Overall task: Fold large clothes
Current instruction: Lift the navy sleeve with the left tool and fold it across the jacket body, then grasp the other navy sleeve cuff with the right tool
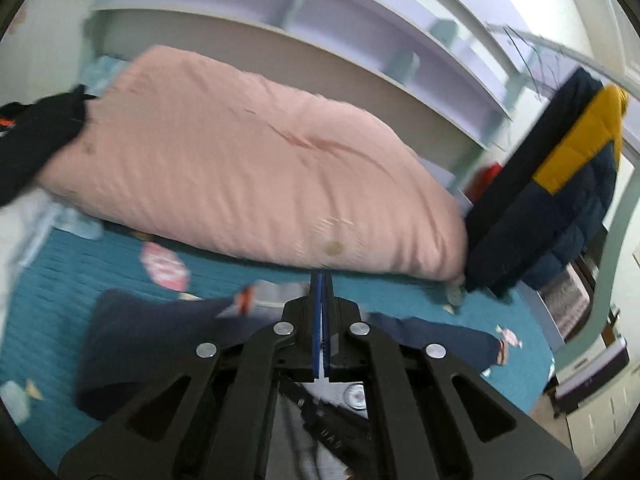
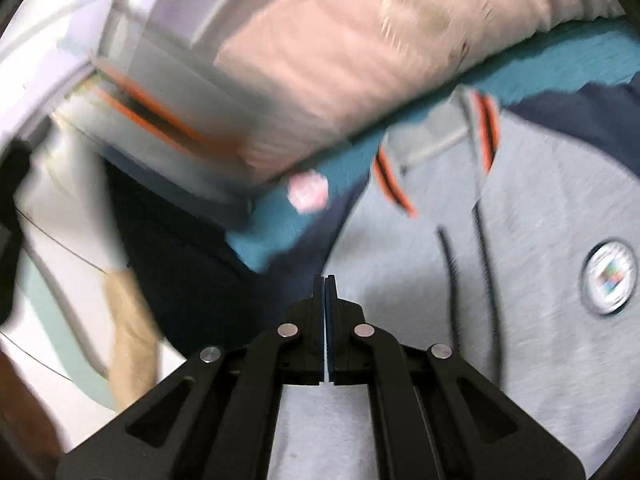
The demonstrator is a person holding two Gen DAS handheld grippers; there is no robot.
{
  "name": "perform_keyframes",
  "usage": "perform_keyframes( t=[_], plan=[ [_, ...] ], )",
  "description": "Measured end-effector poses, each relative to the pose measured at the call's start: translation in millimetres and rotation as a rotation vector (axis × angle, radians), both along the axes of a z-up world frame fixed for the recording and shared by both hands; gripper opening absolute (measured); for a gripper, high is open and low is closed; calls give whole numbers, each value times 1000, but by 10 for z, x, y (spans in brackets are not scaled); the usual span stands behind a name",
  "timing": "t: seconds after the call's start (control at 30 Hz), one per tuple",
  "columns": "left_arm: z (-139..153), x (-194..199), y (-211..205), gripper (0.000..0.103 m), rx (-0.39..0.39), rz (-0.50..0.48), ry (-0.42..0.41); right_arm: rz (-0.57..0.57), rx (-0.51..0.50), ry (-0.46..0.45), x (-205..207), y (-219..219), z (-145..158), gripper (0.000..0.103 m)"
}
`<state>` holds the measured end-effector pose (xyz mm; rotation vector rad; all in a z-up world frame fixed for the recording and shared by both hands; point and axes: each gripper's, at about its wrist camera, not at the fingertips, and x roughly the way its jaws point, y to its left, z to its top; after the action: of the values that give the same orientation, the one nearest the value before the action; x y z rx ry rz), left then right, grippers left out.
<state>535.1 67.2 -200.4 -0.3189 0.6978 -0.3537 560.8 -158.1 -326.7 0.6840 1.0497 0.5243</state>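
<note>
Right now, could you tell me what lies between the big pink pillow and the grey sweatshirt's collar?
A strip of teal bedspread separates the pink pillow from the grey sweatshirt, seen from the right wrist.

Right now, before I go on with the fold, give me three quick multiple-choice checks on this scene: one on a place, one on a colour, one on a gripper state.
1. Where does the pink pillow lie?
A. On the teal bedspread, against the shelves
B. On the floor
C. On top of the shirt

2. What colour is the body of the polo shirt with the round badge?
A. Red
B. Grey, with navy sleeves
C. Green

3. How do the jaws of the right gripper stand?
A. Wide open
B. Clamped on the pillow
C. Shut, nothing between them

Answers: 1 A, the pillow rests on the bedspread before the shelving; 2 B, grey chest, navy sleeve beside it; 3 C, the pads meet with no cloth between.
</note>
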Motion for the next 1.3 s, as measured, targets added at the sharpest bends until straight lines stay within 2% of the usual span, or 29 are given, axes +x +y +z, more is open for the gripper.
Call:
perform_keyframes(
  t=[0.07, 0.13, 0.2, 0.27, 0.33, 0.4, 0.47, 0.5, 0.53, 0.6, 0.67, 0.7, 0.8, 0.83, 0.87, 0.9, 0.93, 1.03, 1.13, 1.23, 1.3],
  plan=[
    [-117, 35, -276, 0, 7, -53, 31, -11, -43, -23, 137, -194, 59, 1],
    [-261, 15, -443, 1, 35, -77, 53, -27, -135, -33, 232, -313, 17, 1],
    [-416, -18, -444, 1, 33, -72, 99, -26, -158, 11, 247, -486, -104, 1],
    [-563, -45, -370, 1, 80, -56, 127, -15, -183, 53, 183, -548, -216, 5],
    [-758, -15, -208, 1, 137, -8, 181, 10, -160, 94, 45, -608, -373, 4],
    [-927, -31, -45, 1, 158, 34, 224, 5, -133, 139, -71, -632, -523, 4],
    [-1116, -78, 149, 6, 218, 81, 268, -15, -54, 215, -167, -612, -700, 6],
    [-1192, -117, 240, 10, 241, 105, 284, -28, -36, 240, -190, -575, -764, 9],
    [-1240, -140, 316, 19, 245, 117, 296, -42, -41, 251, -221, -564, -828, 20],
    [-1351, -232, 469, 22, 233, 138, 326, -65, -14, 249, -256, -529, -839, 27],
    [-1423, -304, 534, 29, 244, 146, 338, -77, 27, 236, -255, -499, -811, 40],
    [-1470, -336, 553, 29, 244, 149, 343, -75, 26, 235, -229, -461, -808, 41],
    [-1580, -394, 570, 32, 237, 157, 361, -79, -15, 228, -146, -351, -834, 38],
    [-1629, -403, 564, 32, 230, 149, 366, -89, -32, 235, -119, -339, -853, 27],
    [-1659, -407, 545, 32, 234, 146, 370, -103, -40, 232, -100, -348, -862, 10],
    [-1696, -420, 531, 33, 241, 149, 371, -115, -36, 227, -81, -363, -846, 8],
    [-1727, -426, 515, 38, 251, 149, 371, -124, -38, 198, -74, -365, -814, 6],
    [-1728, -459, 512, 53, 276, 183, 351, -114, -104, 36, -77, -381, -395, 5],
    [-1699, -402, 583, 63, 234, 218, 332, -118, -161, -73, -42, -540, -33, 5],
    [-1740, -249, 559, 63, 200, 212, 356, -138, -220, -166, -27, -858, 229, 5],
    [-1817, -113, 427, 63, 222, 198, 353, -176, -283, -202, -2, -1161, 302, 5]
  ],
)
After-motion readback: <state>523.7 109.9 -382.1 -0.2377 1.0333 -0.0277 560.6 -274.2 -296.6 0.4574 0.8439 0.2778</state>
